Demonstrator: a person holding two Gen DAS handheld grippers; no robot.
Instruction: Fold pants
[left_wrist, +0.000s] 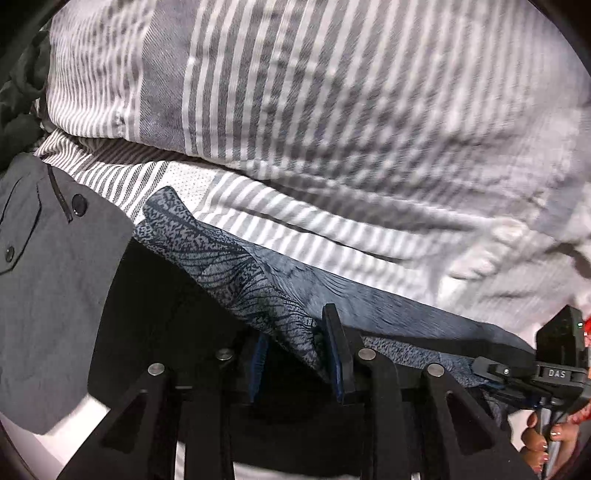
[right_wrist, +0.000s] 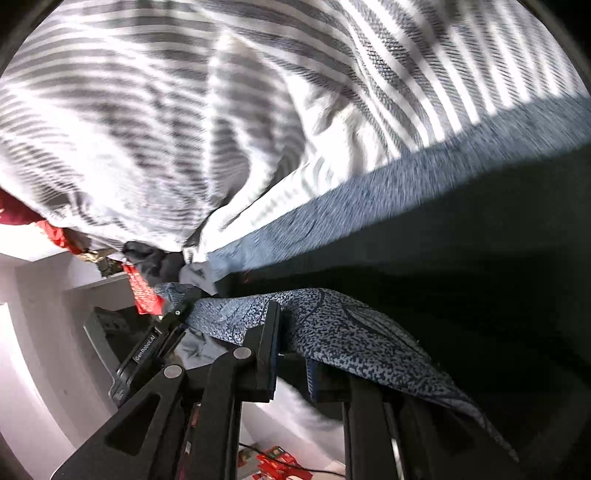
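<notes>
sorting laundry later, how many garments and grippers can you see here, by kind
blue patterned pants: 1
grey garment with snap buttons: 1
grippers: 2, the left gripper and the right gripper, each shut on the pants
striped bedding: 1, not a garment
total: 5

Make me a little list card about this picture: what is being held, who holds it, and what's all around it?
Held thing: blue patterned pants, lifted
Left gripper: jaws shut on the pants
Right gripper: jaws shut on the pants
Behind: grey and white striped bedding
Nearby: grey garment with dark buttons, on the left of the left wrist view
Picture quality: blurry in places
</notes>
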